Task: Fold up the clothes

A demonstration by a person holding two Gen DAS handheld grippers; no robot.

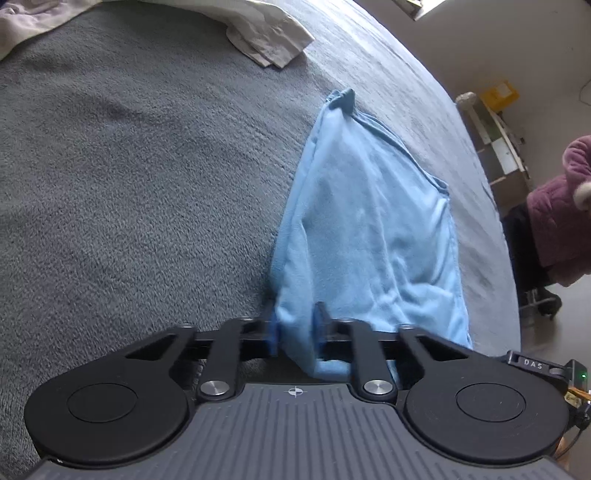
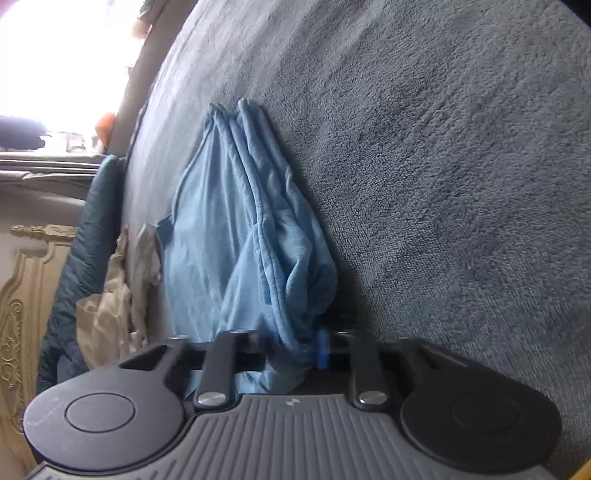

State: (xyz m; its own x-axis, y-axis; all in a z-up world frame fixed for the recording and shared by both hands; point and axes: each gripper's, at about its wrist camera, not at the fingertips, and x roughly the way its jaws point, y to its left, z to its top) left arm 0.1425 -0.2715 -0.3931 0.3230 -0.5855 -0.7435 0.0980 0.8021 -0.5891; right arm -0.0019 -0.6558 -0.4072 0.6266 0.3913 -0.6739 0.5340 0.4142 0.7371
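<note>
step: both ends gripped | left gripper (image 1: 295, 328) and right gripper (image 2: 288, 341) clamped on blue garment (image 1: 369, 221) over grey blanket (image 1: 129, 166) | next: likely lift together, keep tension

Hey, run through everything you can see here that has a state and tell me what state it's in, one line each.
light blue garment: bunched, lying on the grey blanket, each end gripped.
left tongs: shut on the garment.
right tongs: shut on the garment.
cream clothes: crumpled, unfolded, lying apart from the blue garment.

A home bedroom; grey fleece bedcover (image 1: 129, 184), carved cream headboard (image 2: 26, 280).
</note>
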